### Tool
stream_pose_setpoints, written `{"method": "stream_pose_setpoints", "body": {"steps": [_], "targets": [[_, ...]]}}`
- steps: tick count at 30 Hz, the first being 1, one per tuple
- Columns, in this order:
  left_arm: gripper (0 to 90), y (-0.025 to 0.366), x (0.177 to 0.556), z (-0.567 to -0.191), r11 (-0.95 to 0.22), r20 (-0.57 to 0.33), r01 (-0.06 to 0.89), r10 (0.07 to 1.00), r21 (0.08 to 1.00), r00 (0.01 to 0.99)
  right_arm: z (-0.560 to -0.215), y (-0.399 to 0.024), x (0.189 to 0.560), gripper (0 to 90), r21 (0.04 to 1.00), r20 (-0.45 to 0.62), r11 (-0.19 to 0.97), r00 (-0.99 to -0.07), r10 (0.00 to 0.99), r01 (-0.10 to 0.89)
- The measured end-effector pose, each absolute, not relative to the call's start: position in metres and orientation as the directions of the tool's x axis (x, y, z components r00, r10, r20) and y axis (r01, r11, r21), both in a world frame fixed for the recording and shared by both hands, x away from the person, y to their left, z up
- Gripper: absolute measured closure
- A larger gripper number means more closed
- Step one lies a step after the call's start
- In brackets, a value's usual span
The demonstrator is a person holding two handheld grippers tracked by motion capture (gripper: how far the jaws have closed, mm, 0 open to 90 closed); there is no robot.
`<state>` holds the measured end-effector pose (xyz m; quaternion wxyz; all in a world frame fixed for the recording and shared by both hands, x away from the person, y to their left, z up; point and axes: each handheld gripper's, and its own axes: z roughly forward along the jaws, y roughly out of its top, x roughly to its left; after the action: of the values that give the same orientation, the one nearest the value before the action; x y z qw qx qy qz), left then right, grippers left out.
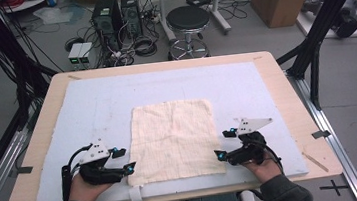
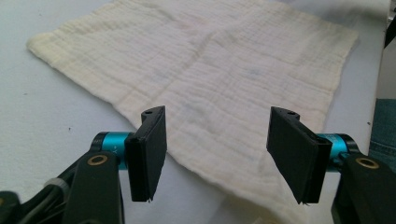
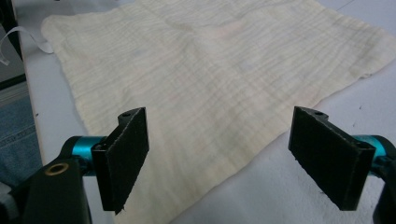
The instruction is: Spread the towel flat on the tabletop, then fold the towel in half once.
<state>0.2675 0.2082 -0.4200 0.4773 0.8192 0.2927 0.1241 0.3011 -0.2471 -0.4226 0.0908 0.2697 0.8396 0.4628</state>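
Cream cloth (image 2: pixel 219 70) beyond parted jaws

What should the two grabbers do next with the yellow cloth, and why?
Probably close each gripper on its near corner. The cloth lies flat, both the left gripper and the right gripper are open, and its near edge sits between their jaws, unpinched. A fold or lift likely needs that grip first.

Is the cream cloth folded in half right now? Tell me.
No, the cream cloth lies spread out flat in a single layer on the white mat, with the left hand-held gripper and right hand-held gripper at its near corners.
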Motion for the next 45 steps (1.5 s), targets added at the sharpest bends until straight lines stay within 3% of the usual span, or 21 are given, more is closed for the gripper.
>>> {"method": "stream_pose_setpoints", "body": {"steps": [20, 45], "targets": [[41.4, 0.214, 0.268, -0.416, -0.342, -0.095, 0.365, 0.604, 0.866, 0.791, -0.419, -0.246, 0.312, 19.7, 0.835, 0.141, 0.382, -0.824, 0.549, 0.397], [34.1, 0.212, 0.286, -0.395, -0.312, -0.128, 0.379, 0.601, 0.871, 0.789, -0.387, -0.229, 0.342, 19.7, 0.829, 0.109, 0.429, -0.857, 0.504, 0.358]]}}
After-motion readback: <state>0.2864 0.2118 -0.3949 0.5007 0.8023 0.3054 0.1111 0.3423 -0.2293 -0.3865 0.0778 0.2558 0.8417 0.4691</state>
